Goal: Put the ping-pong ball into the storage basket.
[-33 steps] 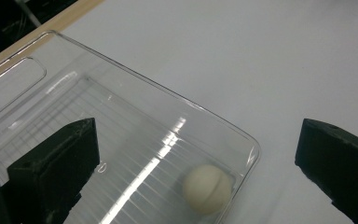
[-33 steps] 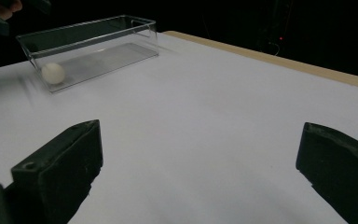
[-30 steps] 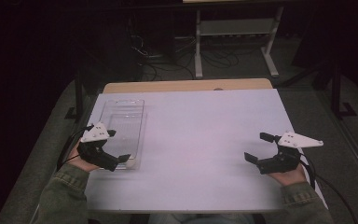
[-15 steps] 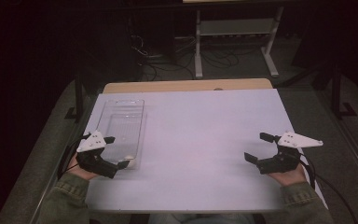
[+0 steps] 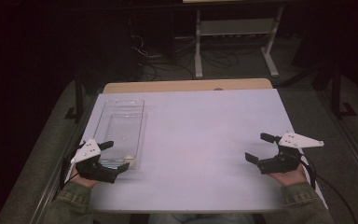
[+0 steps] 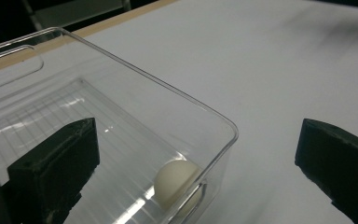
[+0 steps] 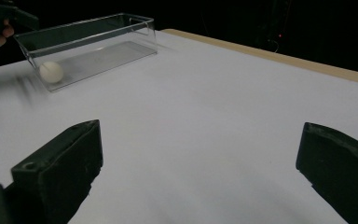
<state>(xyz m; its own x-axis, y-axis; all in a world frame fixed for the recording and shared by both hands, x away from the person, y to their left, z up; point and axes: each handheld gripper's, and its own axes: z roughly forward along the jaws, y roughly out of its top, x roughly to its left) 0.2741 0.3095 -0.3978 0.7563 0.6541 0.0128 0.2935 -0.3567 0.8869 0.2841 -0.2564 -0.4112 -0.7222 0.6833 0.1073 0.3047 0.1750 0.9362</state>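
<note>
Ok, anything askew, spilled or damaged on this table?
Nothing stands out. The clear bin sits flat and square along the table's left edge, with the white ball in its near corner. Both the left claw and the right claw are open and empty.

surface: white table | on it: clear plastic bin at left edge, well apart from right side

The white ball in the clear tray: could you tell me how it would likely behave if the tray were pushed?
The white ball is round, so it would probably roll. It lies in the near corner of the clear tray, whose walls should contain it. It looks small and smooth, so probably light.
</note>
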